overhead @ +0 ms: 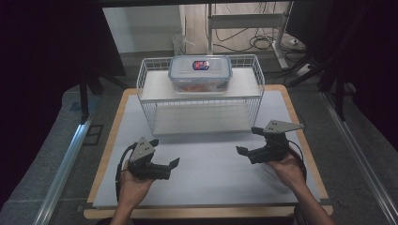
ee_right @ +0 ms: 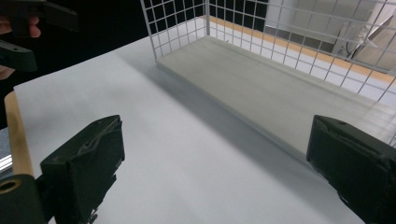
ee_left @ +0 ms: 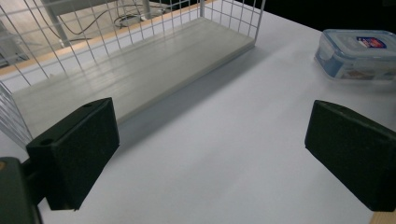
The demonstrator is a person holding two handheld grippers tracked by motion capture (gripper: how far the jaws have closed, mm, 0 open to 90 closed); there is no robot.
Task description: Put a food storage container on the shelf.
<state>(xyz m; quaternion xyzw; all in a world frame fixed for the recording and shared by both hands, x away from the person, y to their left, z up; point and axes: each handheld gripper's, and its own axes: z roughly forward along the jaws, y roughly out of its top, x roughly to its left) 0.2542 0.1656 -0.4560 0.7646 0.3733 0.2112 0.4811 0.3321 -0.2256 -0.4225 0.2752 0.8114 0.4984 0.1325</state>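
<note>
High view: both hands (overhead: 133, 183) low, palms up.

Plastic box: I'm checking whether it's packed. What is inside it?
Through the clear wall of the box something reddish-orange shows low inside; what it is cannot be told. The closed lid and its label cover the rest from above.
</note>
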